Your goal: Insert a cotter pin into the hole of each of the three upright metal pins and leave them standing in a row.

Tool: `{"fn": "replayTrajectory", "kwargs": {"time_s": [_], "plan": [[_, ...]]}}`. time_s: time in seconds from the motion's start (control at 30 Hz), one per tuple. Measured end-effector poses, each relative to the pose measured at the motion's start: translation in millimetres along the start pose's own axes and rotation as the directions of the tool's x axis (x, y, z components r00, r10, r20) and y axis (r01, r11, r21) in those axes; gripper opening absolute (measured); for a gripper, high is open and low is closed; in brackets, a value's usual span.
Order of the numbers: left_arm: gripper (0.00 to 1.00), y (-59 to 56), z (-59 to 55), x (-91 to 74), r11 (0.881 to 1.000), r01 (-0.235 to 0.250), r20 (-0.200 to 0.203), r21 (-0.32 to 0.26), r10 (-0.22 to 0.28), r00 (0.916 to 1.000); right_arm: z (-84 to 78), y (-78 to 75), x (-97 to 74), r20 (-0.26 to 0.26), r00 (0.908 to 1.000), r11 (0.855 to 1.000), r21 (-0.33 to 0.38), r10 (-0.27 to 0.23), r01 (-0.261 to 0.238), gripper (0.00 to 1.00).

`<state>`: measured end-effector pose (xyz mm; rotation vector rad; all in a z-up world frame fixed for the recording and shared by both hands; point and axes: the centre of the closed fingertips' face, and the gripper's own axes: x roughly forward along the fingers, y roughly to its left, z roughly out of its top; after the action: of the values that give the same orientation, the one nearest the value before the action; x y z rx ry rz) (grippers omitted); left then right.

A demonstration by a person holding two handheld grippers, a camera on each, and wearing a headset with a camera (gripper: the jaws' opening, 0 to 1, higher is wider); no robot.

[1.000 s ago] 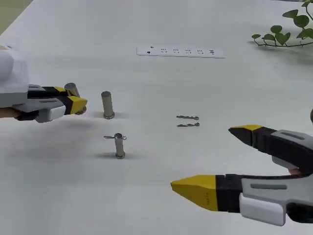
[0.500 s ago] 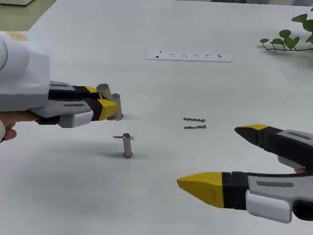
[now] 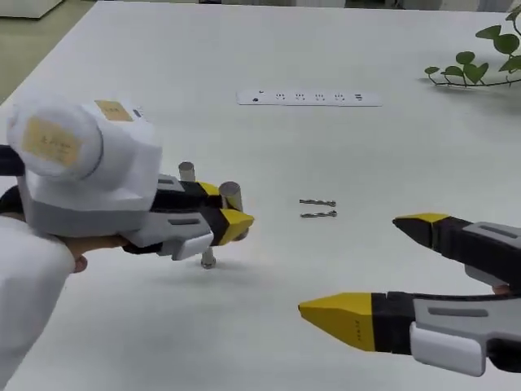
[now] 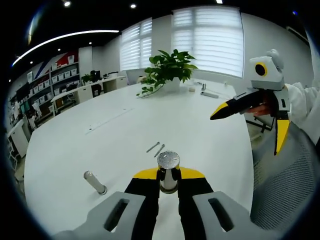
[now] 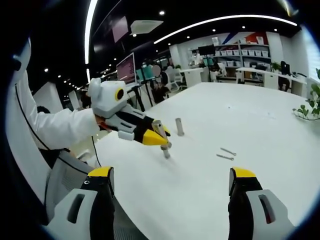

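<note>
My left gripper [image 3: 227, 207] is shut on a plain metal pin [image 3: 230, 193], held off the table just above the pin with a cotter pin through it, whose base [image 3: 207, 261] shows below the jaws. In the left gripper view the held pin [image 4: 168, 162] stands upright between the shut jaws [image 4: 169, 177]. A third pin [image 3: 186, 171] stands upright behind. Two loose cotter pins [image 3: 317, 208] lie side by side at mid-table. My right gripper [image 3: 360, 265] hovers open over the near right, holding nothing.
A white strip with dark marks [image 3: 308, 98] lies at the far middle of the white table [image 3: 269, 342]. A leafy plant [image 3: 480, 61] trails in at the far right. A white sleeve [image 3: 28, 301] is at the near left.
My left gripper has carried the held pin rightward and nearer, from beside the back pin to above the pin with the cotter pin. The right gripper has barely moved.
</note>
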<state>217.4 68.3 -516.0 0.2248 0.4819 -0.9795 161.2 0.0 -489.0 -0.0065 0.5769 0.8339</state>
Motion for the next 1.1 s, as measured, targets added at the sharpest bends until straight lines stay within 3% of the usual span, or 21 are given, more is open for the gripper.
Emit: {"fn": "replayTrajectory", "kwargs": {"time_s": [0.37, 0.57, 0.67, 1.1], "plan": [[0.09, -22.4, -22.3, 27.9, 0.999, 0.001, -0.024, -0.036, -0.002, 0.9997, -3.3, -3.5, -5.0, 0.000, 0.9998, 1.000, 0.018, -0.018, 0.018, 0.93], [0.10, -26.3, -32.7, 34.6, 0.998, -0.008, -0.037, -0.069, 0.005, 0.9993, -4.1, -5.2, -6.1, 0.001, 0.9998, 1.000, 0.023, -0.021, 0.021, 0.93], [0.10, -29.0, -42.1, 36.4, 1.000, 0.004, -0.085, -0.028, -0.006, 0.9963, -5.7, -6.4, -5.5, -0.005, 0.9998, 0.999, 0.025, -0.021, 0.021, 0.93], [0.10, -33.8, -51.6, 35.9, 1.000, 0.022, -0.088, -0.001, -0.022, 0.9959, -9.6, -5.1, -3.6, -0.018, 0.9998, 0.999, 0.031, -0.006, 0.007, 0.92]]}}
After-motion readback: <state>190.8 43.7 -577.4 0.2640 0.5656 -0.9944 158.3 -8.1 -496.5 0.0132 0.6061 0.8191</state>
